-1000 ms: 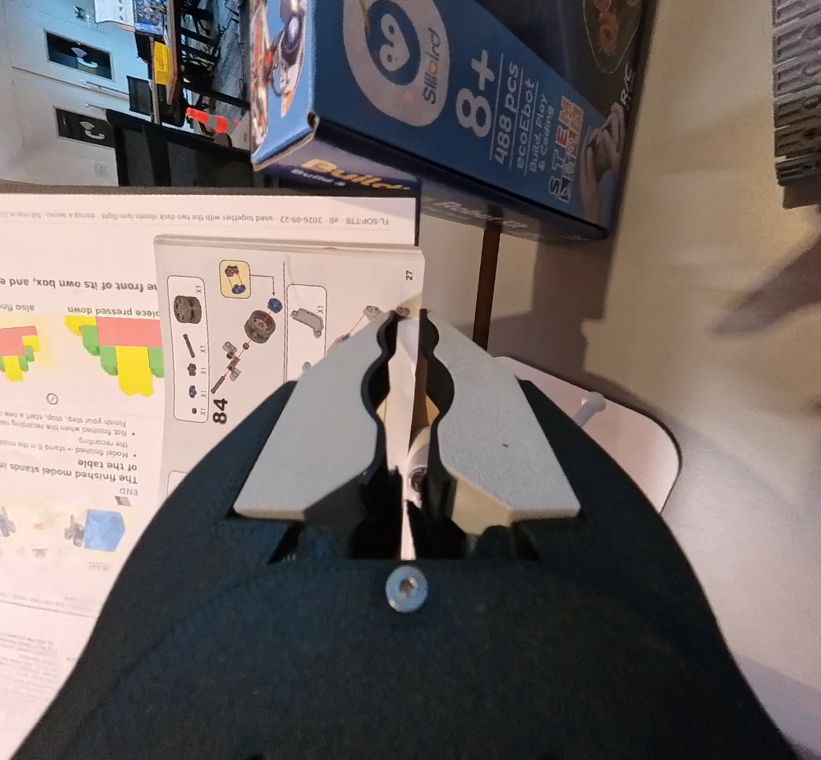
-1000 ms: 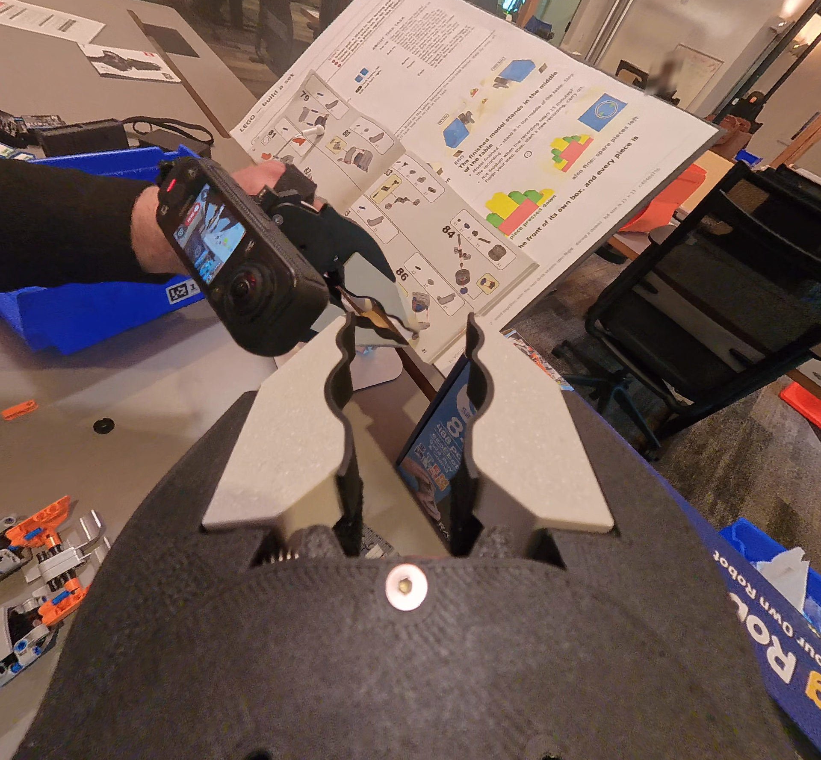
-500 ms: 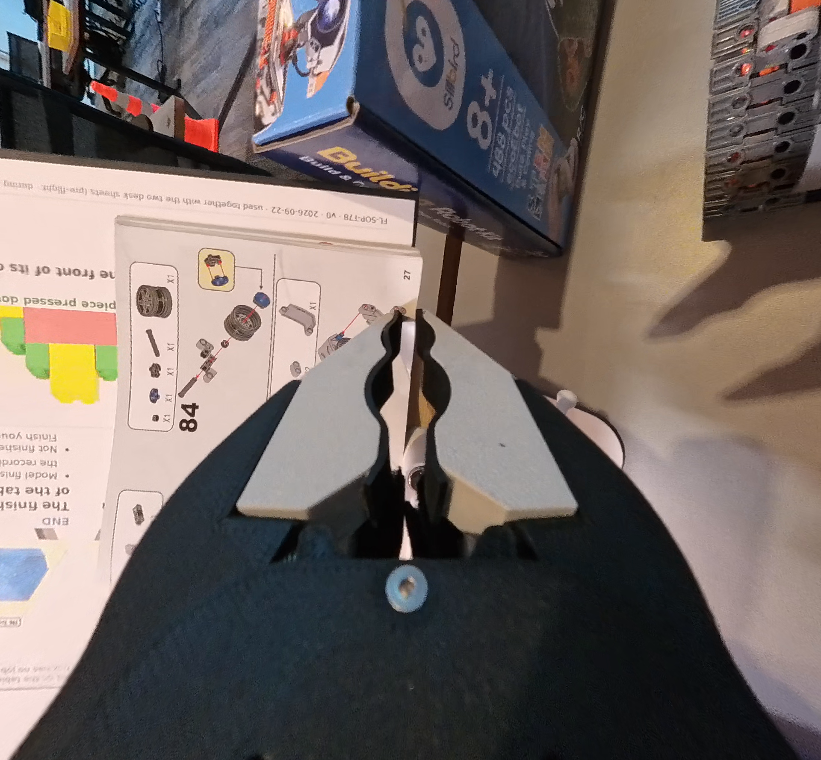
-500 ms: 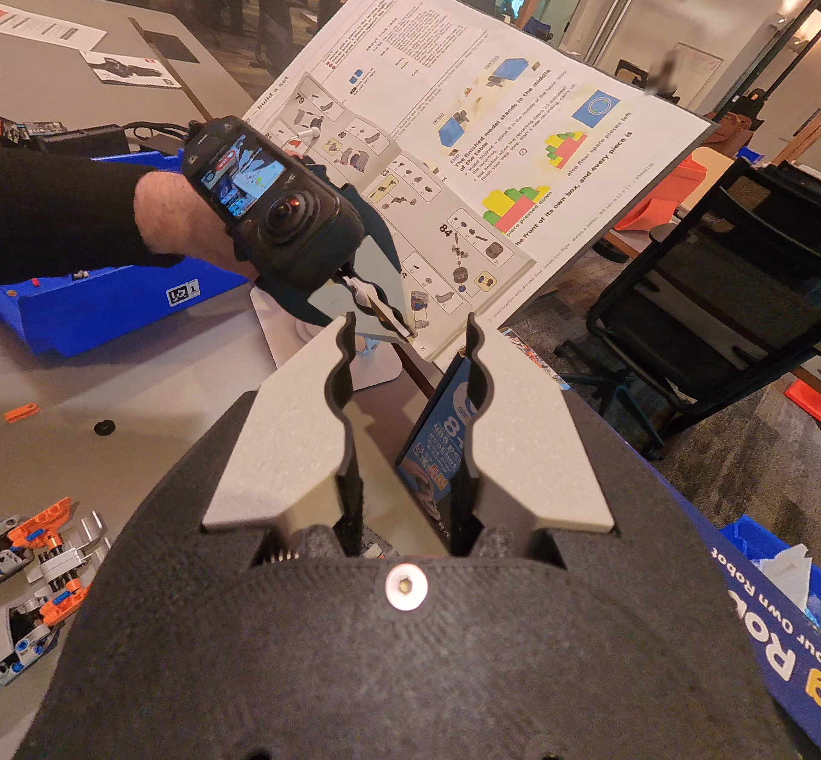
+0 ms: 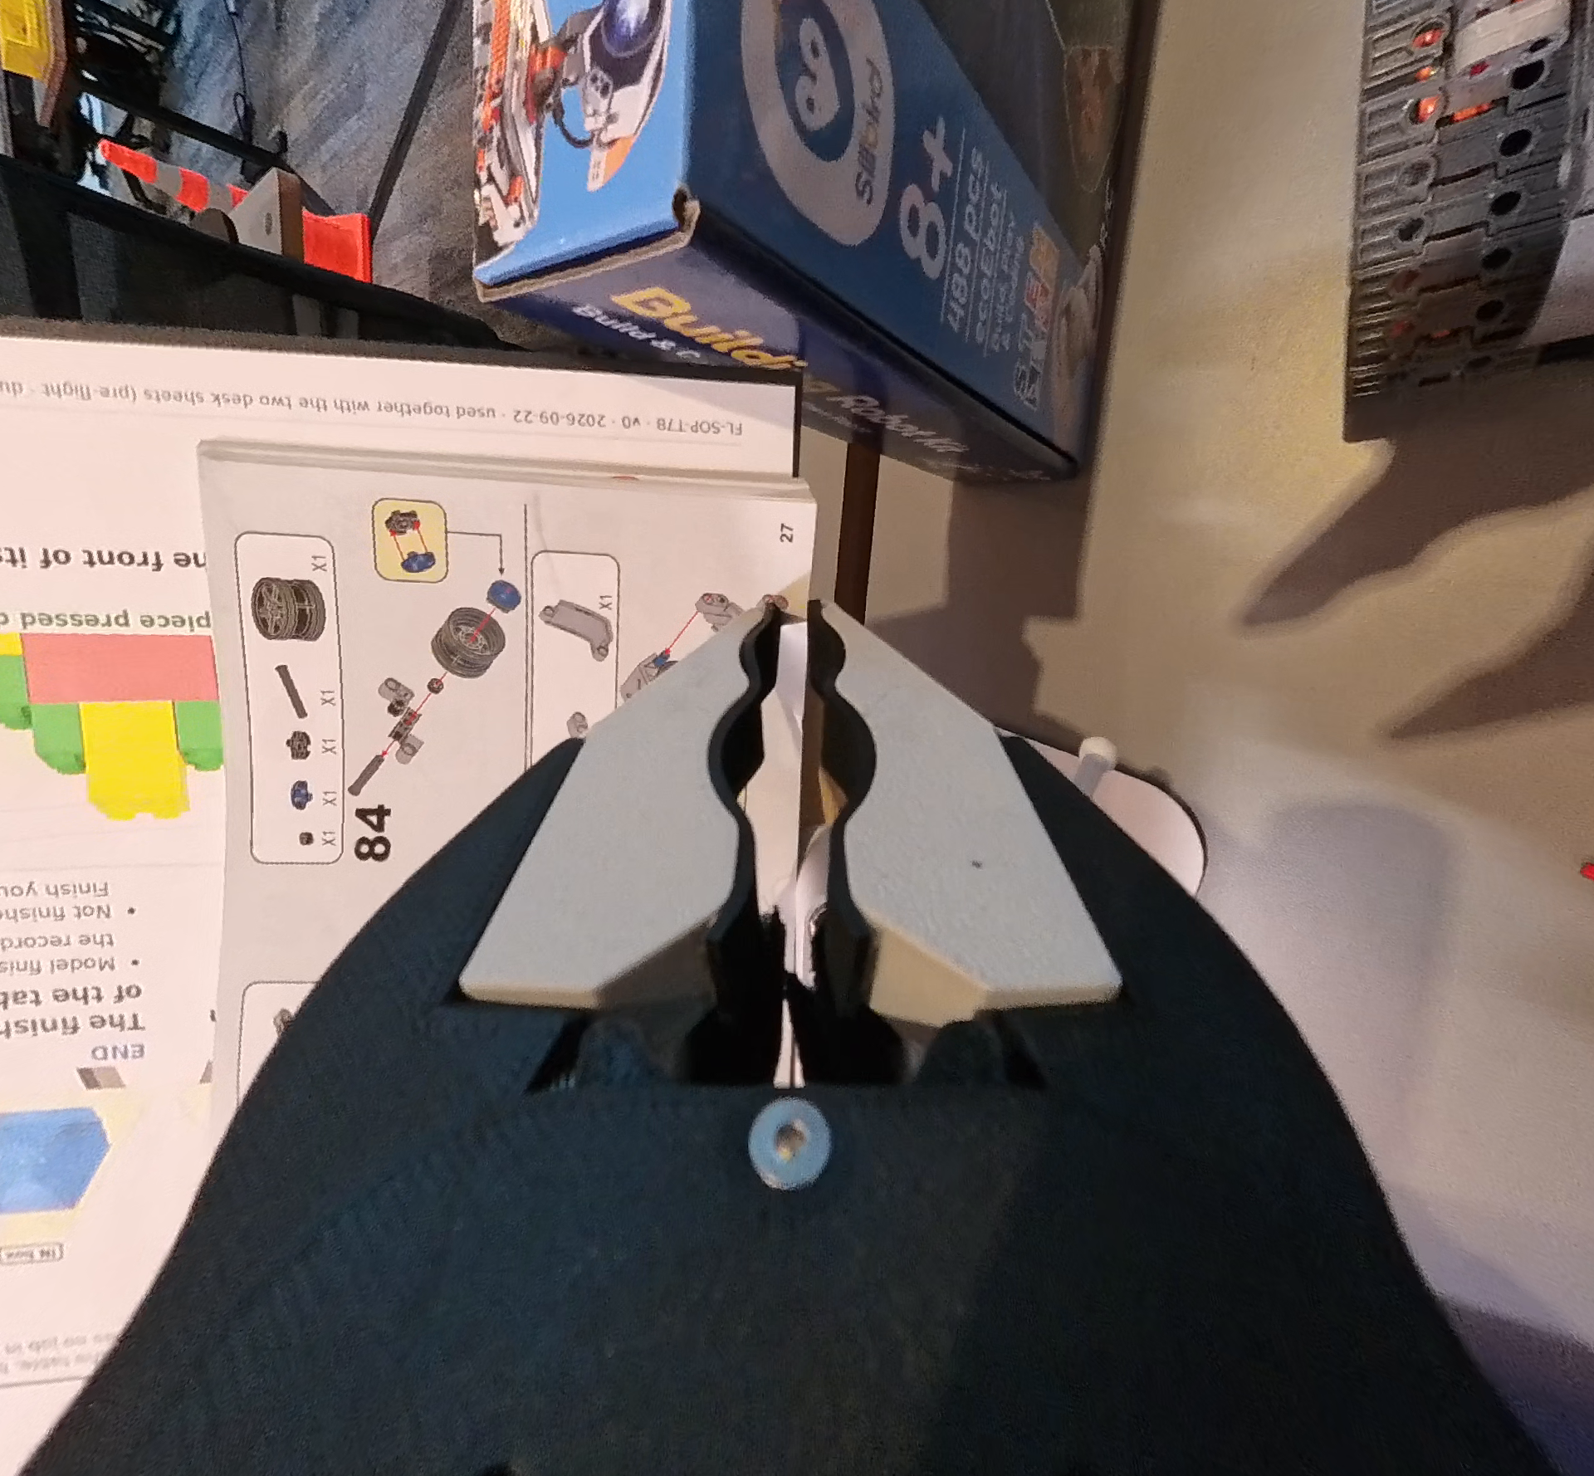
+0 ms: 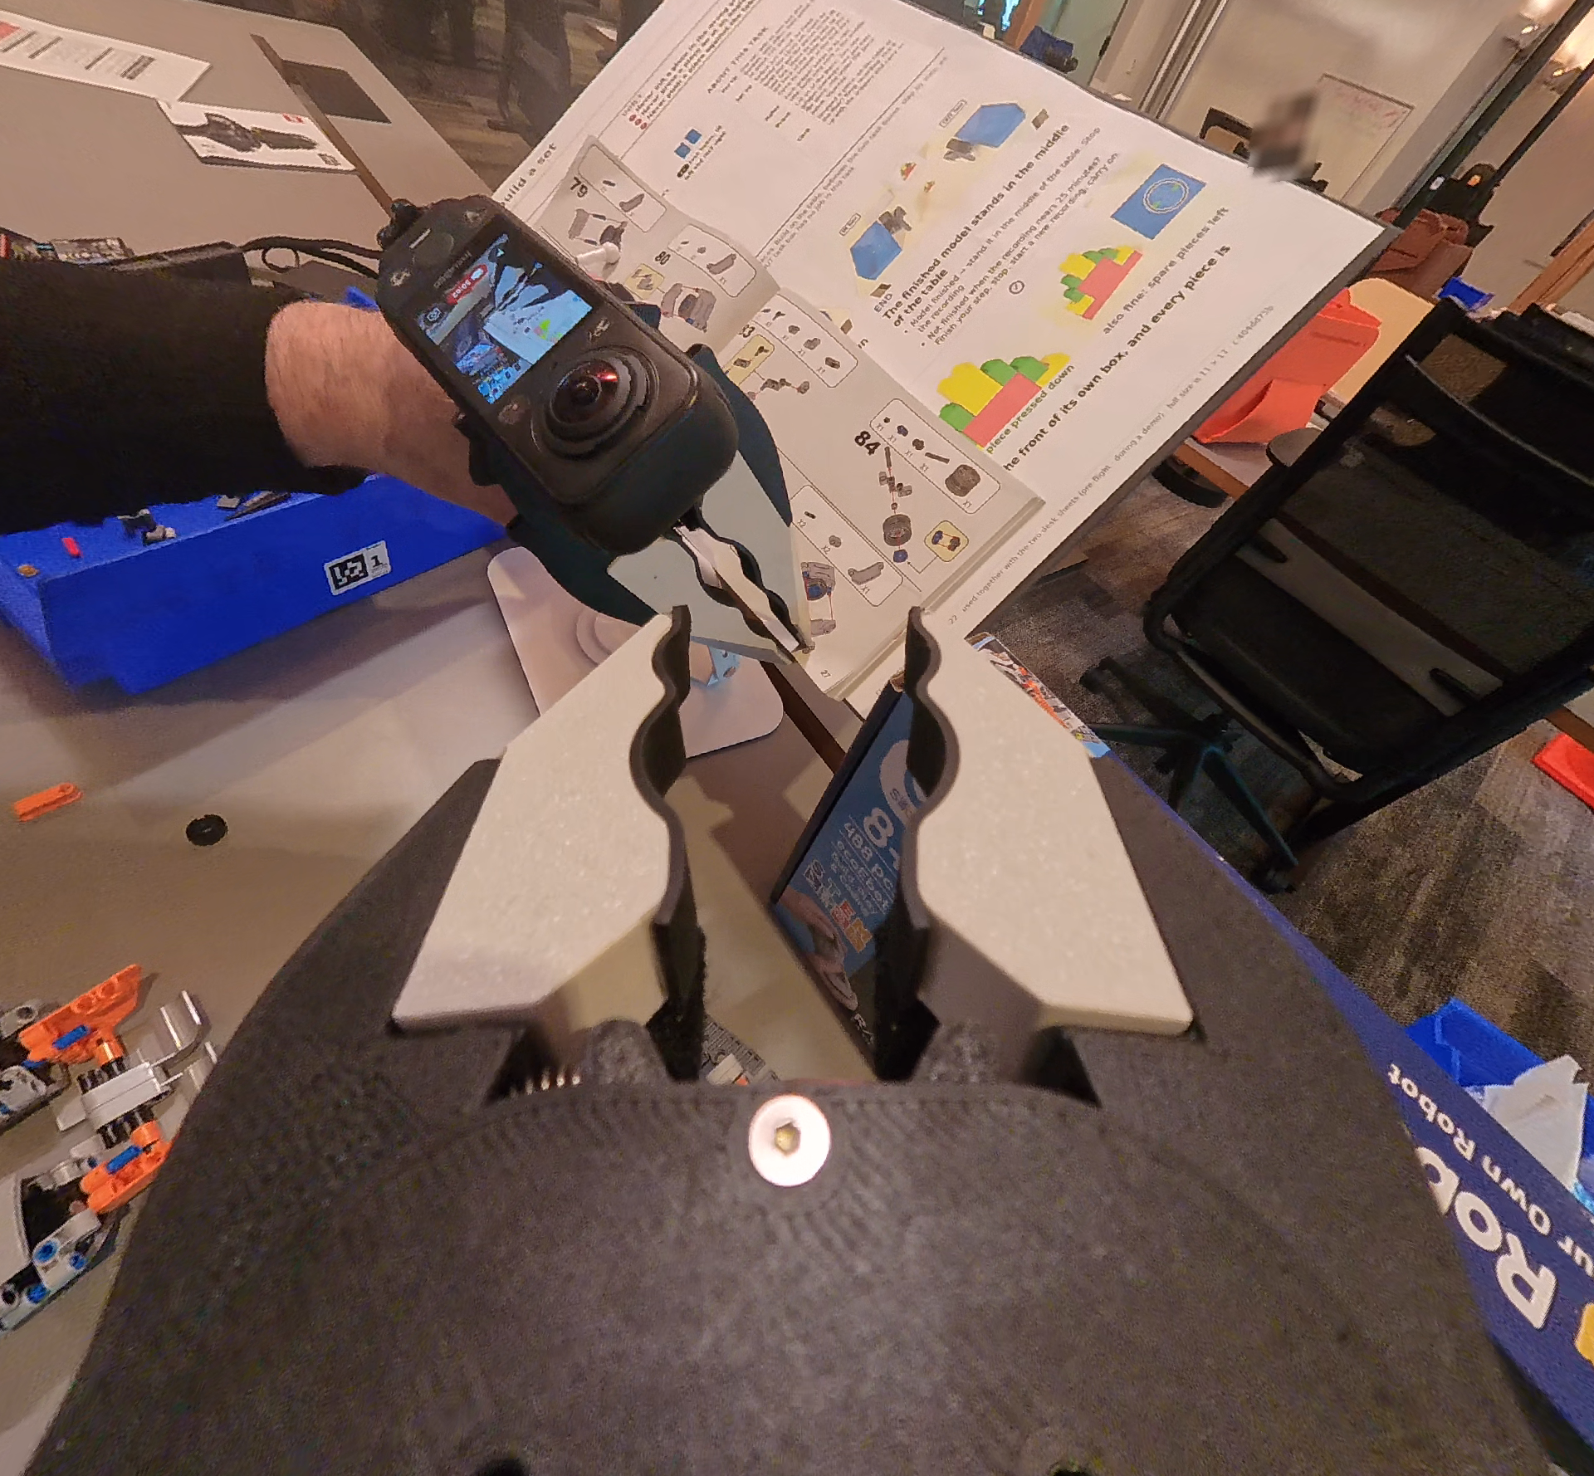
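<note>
Left gripper (image 5: 793, 615) is pinched tight on the booklet (image 5: 483, 658) page's corner edge, up on the slanted board (image 6: 949, 141). Right gripper (image 6: 793, 641) hangs free, fingers apart, box (image 6: 854, 857) edge just ahead.

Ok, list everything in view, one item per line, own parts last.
instruction booklet: one, white-grey, clipped open on the slanted board
printed sheet: one, white, on the board behind the booklet
toy kit box: one, blue, standing past the board's corner
parts bin: one, blue, on the table at left
model assembly: one, grey and orange, near left table edge
office chair: one, black, on the right
left gripper: fingers pinching the booklet's page corner
right gripper: fingers apart, empty
</note>
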Available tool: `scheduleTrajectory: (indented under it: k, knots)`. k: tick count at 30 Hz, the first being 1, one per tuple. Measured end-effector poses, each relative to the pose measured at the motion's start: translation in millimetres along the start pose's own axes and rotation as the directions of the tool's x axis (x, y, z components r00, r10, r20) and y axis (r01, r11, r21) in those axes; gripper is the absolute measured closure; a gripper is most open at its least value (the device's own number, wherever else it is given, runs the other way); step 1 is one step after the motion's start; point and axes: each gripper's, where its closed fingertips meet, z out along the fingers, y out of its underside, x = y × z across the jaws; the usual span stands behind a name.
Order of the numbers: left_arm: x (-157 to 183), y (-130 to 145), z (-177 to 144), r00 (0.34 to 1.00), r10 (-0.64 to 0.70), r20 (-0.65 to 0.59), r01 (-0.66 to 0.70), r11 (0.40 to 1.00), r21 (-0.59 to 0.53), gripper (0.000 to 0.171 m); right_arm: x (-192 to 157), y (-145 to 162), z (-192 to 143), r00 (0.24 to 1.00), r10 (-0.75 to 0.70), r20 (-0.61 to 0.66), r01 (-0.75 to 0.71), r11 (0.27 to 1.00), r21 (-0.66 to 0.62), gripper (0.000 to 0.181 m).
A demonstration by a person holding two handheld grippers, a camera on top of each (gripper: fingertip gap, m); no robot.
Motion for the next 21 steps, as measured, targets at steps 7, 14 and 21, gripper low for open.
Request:
scheduleTrajectory:
  k: [7, 14, 21]
  knots:
    - [-0.7, 0.3, 0.5, 0.999, -0.019, -0.033, 0.019, 1.0, -0.006, 0.167, 0.8, 1.6, 1.2, 1.0, 0.004, 0.002, -0.004, 1.0, -0.002, 0.133]
    - [-0.5, 0.2, 0.1, 0.996, -0.045, -0.076, 0.044, 0.999, -0.009, 0.167, 2.4, 3.6, 2.6, 1.0, 0.01, 0.004, -0.01, 1.0, -0.005, 0.133]
    - [-0.5, 0.5, 0.0, 0.997, -0.027, -0.072, 0.025, 1.0, -0.017, 0.167, 3.2, 4.8, 3.6, 1.0, 0.014, 0.006, -0.014, 1.0, -0.006, 0.133]
